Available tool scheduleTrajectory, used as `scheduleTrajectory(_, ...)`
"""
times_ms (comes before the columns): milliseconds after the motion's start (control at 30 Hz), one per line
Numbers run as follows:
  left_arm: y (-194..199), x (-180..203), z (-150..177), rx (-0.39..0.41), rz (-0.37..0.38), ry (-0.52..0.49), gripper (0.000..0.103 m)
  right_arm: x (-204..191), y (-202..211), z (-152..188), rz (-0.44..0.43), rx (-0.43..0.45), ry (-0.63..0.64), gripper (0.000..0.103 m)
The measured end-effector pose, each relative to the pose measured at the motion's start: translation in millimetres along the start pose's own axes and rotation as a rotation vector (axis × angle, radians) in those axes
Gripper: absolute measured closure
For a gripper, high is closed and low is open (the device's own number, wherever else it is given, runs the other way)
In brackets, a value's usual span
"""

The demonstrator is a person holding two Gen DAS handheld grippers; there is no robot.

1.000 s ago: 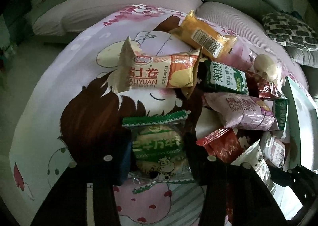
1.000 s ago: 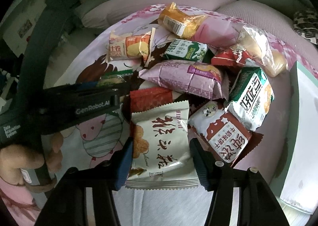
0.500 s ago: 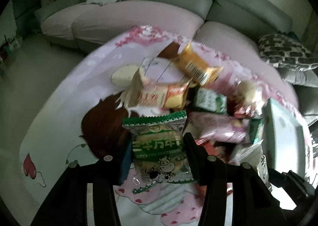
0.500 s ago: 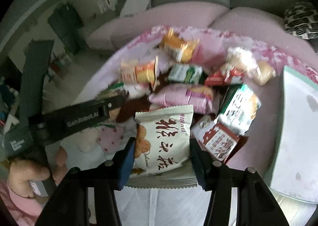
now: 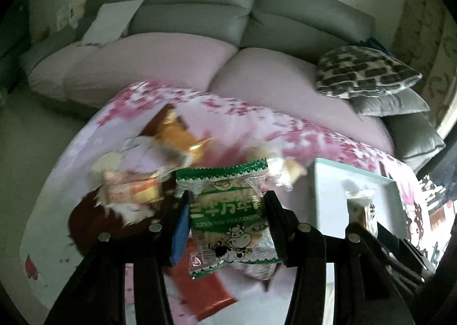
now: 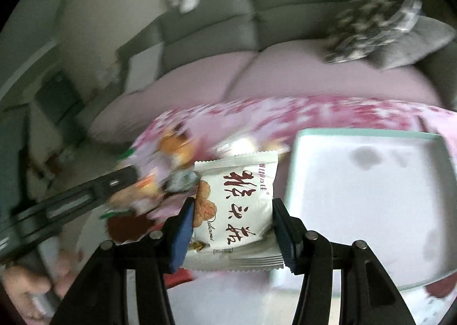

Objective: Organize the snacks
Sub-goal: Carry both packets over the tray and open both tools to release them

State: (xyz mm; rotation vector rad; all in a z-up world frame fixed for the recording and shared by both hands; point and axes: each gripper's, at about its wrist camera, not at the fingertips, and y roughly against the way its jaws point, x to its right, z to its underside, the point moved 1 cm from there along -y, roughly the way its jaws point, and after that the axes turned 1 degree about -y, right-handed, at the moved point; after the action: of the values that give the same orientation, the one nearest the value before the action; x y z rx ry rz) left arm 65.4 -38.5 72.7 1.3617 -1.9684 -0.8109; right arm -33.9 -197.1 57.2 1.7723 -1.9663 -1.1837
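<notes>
Both hand-held grippers, each clamping a snack packet [image 5: 228,219], have risen above the pink cloth [image 5: 251,122] near the grey sofa [image 5: 200,8].

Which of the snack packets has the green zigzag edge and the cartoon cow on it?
The green-edged packet held in the left gripper. The white packet in the right gripper has dark red brush lettering and no cow.
</notes>
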Motion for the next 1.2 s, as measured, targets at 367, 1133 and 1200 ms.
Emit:
scheduleTrajectory(367, -28, 102, -7, -0.023, 0.119, -0.134, 0.052, 114, 12, -19, 0.325, 0.094, -0.205, 0.047)
scheduleTrajectory(1133, -153, 215, 9, -0.156, 0.164, -0.296, 0.052, 203, -16, -8, 0.539, 0.105, -0.329, 0.047)
scheduleTrajectory(1200, -159, 218, 10, -0.167, 0.156, -0.298, 0.052, 203, -17, -8, 0.545, 0.105, -0.319, 0.047)
